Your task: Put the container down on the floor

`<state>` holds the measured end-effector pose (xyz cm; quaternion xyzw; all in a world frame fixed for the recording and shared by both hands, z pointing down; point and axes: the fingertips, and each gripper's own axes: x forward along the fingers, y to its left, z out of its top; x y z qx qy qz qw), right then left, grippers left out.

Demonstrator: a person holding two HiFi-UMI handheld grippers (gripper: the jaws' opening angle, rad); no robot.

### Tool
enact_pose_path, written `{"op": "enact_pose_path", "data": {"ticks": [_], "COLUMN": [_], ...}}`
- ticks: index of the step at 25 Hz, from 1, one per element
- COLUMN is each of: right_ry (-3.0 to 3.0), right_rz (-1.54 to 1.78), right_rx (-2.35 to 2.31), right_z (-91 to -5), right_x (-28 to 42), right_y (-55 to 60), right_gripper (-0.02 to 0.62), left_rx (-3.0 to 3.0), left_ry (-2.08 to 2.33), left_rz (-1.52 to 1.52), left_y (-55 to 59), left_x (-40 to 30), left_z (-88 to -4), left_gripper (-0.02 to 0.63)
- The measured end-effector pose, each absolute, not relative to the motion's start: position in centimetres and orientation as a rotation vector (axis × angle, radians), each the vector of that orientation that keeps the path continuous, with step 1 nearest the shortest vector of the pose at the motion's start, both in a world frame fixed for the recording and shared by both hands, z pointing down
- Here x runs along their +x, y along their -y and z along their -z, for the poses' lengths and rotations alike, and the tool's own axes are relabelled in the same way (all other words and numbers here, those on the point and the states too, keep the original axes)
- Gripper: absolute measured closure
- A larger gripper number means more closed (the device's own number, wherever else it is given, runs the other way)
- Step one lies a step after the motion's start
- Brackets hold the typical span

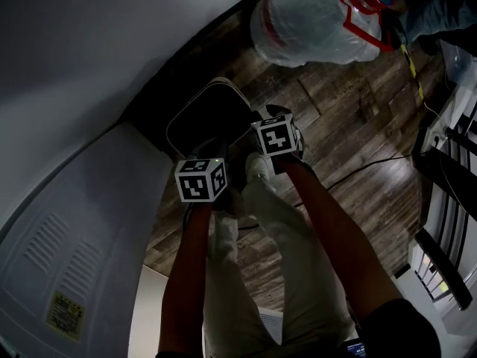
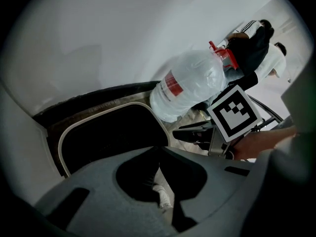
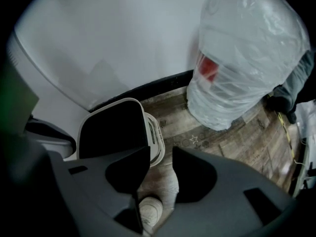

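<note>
Standing on the dark wood-plank floor (image 1: 335,125) against the white wall (image 1: 112,43), the white-rimmed rectangular plastic container (image 1: 203,121) with a dark inside appears already set down. The left gripper (image 2: 159,151) has its fingers pressed together on nothing. The right gripper (image 3: 160,154) has its fingers moderately apart, also empty. The container looks empty, so probably light and stiff; its thin rim seems the best hold.

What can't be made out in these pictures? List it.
Bin: inside too dark in every view to show contents.
Jug: label blurred behind plastic, right gripper view.
Yellow label: print too small, head view.
</note>
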<state>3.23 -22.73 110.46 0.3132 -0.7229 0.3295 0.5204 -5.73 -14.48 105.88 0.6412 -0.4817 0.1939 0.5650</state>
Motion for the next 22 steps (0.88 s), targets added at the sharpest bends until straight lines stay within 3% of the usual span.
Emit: {"op": "enact_pose_path", "data": {"ticks": [9, 22], "right_ry": [1.730, 1.749], "right_rz": [-0.849, -0.945], "right_rx": [0.781, 0.841], "right_z": [-105.7, -94.8], "right_x": [3.3, 4.2], "right_y": [22.3, 21.9], "right_gripper": [0.460, 0.537], "left_rx": [1.516, 1.531], "left_ry": [1.145, 1.151], "left_rz": [-0.465, -0.479], "left_y": [15.2, 15.4], "left_x": [-6.1, -5.5], "left_z": [-101.2, -91.3], "left_gripper": [0.586, 0.586]}}
